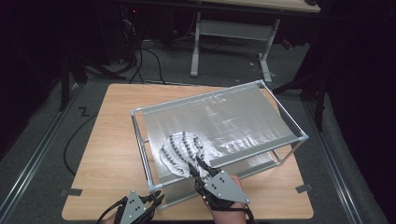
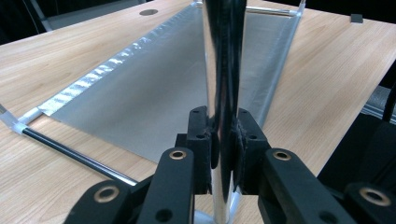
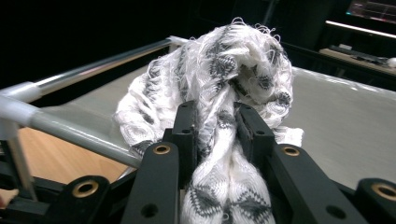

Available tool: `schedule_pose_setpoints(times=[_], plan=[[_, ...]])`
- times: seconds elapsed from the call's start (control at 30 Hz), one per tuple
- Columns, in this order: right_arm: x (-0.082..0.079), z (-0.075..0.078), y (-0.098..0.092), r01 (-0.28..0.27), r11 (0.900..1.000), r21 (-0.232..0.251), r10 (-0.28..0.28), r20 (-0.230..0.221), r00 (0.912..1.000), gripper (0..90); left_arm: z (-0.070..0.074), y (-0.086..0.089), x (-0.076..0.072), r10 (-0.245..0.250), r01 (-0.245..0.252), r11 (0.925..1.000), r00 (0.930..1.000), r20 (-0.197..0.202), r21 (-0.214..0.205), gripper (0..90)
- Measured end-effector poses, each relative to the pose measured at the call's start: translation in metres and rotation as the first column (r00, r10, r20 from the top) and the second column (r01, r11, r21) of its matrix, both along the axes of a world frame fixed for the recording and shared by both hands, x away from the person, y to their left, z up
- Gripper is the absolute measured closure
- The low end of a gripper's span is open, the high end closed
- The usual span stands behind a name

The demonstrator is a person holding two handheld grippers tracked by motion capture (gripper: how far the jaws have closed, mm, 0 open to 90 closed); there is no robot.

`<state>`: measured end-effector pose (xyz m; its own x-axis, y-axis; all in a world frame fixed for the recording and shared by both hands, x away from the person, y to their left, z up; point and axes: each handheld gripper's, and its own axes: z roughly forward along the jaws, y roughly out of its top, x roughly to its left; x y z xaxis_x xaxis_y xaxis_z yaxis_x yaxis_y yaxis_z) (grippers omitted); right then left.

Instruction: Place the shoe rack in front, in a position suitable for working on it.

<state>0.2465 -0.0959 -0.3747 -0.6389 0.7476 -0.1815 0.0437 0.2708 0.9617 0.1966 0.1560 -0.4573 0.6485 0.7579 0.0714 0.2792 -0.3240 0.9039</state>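
- High view: your right gripper (image 1: 195,166) was clamped on the white-and-grey patterned knit cloth (image 1: 181,151), which lay bunched on the silvery sheet of the metal-tube rack (image 1: 219,123).
- Your left gripper (image 1: 158,199) was closed around the rack's shiny upright corner post (image 2: 223,70).
- Rack stood on the light wooden table (image 1: 112,140).

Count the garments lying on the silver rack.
1: a white-and-grey knitted garment bunched at the rack's near left end, pinched by the right tongs. Others could hide inside it.
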Motion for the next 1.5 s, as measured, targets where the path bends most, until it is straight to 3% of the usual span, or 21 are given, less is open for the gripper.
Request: schedule_pose_setpoints(times=[0.6,0.87,1.33,1.5], plan=[[0.025,0.0,-0.05,0.14,0.9901,0.01,-0.14,-0.01,0.9901,72.1,0.0,0.008,0.003,0.017,-0.017,0.9998,0.9999,0.002,0.006,78.9],[0.036,0.0,-0.079,0.222,0.975,0.012,-0.222,-0.008,0.9751,72.1,0.0,0.015,0.003,0.017,-0.017,0.9999,0.9999,0.003,0.003,78.9],[0.047,0.0,-0.11,0.293,0.956,0.009,-0.293,-0.002,0.956,72.2,-0.001,0.027,0.004,0.035,-0.035,0.9994,0.9994,0.0,-0.002,79.1],[0.052,0.001,-0.126,0.329,0.9441,0.012,-0.329,-0.007,0.9442,72.2,-0.001,0.032,0.005,0.039,-0.039,0.9991,0.9992,-0.005,-0.013,79.3]])
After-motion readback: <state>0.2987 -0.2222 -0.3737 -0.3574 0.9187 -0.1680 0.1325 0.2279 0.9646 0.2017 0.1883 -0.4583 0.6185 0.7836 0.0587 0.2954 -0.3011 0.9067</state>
